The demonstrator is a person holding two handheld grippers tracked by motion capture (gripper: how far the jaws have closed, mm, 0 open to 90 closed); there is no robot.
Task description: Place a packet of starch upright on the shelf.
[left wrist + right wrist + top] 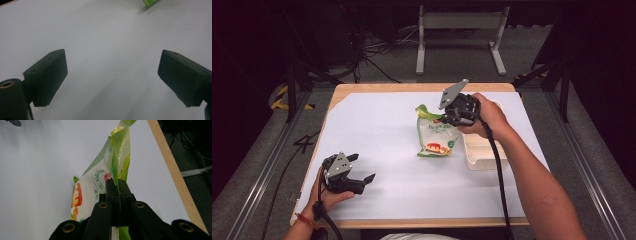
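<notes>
Right tongs [117,185]: pressed together on a thin edge of the bag [435,134], near its top corner; the film runs between the jaws in the right gripper view.
Left tongs [112,72]: spread wide, holding nothing, low over the bare counter [377,145] at its near left.
Bag place: middle of the counter, slightly right, just left of the tray [479,152]; its near end looks to rest on the sheet while the pinched far end appears raised, though how much is lifted cannot be told.
Bag axis: long axis runs near to far, leaning a little; the green sealed top points far, the red-printed bottom points near.
Risk, slip: the hold is on a narrow strip of slick film, so the bag's own weight could likely pull it out of the jaws if it is raised quickly.
Risk, swing: hung from one corner, the bag may twist or sway and clip the tray's wall.
Risk, tear: a sharp tug on the seam could stretch or split the film.
Risk, no support: the left tongs sit well apart from the bag, too far to steady it.
</notes>
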